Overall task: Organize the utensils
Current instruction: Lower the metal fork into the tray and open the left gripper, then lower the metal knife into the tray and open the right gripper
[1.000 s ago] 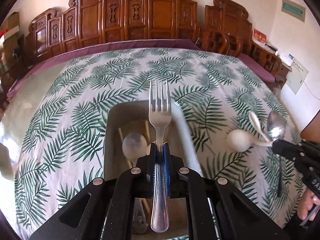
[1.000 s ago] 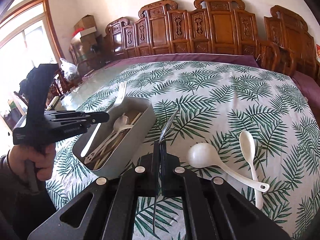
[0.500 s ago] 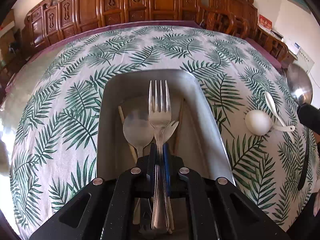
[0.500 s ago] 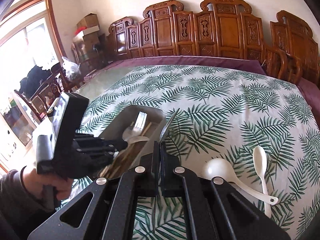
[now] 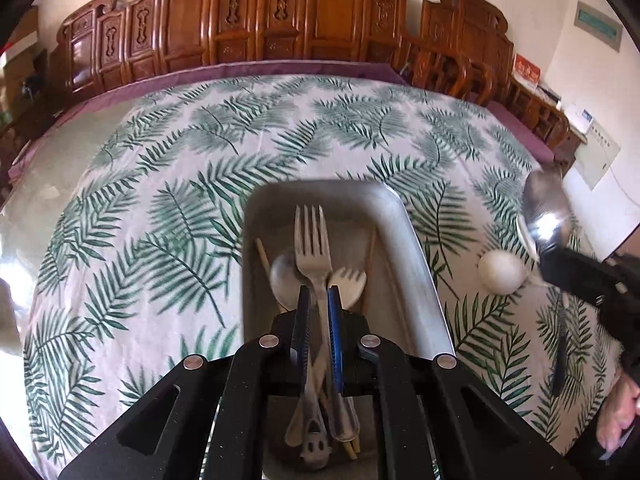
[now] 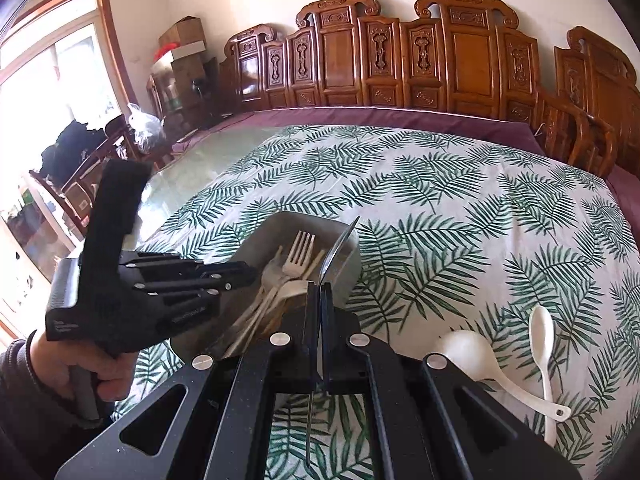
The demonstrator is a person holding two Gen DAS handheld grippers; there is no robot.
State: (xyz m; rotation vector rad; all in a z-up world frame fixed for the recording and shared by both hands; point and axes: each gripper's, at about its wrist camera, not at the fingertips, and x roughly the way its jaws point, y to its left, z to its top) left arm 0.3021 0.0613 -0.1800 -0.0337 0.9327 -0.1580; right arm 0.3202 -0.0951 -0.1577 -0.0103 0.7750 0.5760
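Observation:
My left gripper (image 5: 318, 300) has opened a little around a metal fork (image 5: 313, 244), which lies low inside the grey metal bin (image 5: 416, 248) on several utensils. Its fingers no longer squeeze the fork's handle. My right gripper (image 6: 320, 292) is shut on a metal spoon (image 6: 340, 246), seen edge-on and held over the bin's right rim (image 6: 352, 256). The spoon's bowl also shows in the left wrist view (image 5: 546, 210). The left gripper shows in the right wrist view (image 6: 240, 270), reaching into the bin.
A white ladle (image 6: 466, 350) and a white spoon (image 6: 542, 344) lie on the leaf-print cloth right of the bin. Carved wooden chairs (image 6: 440, 64) line the table's far side. A window and clutter stand at the left.
My left gripper lowered the fork into the bin and its jaws have parted. My right gripper carried the spoon left, up to the bin's right rim.

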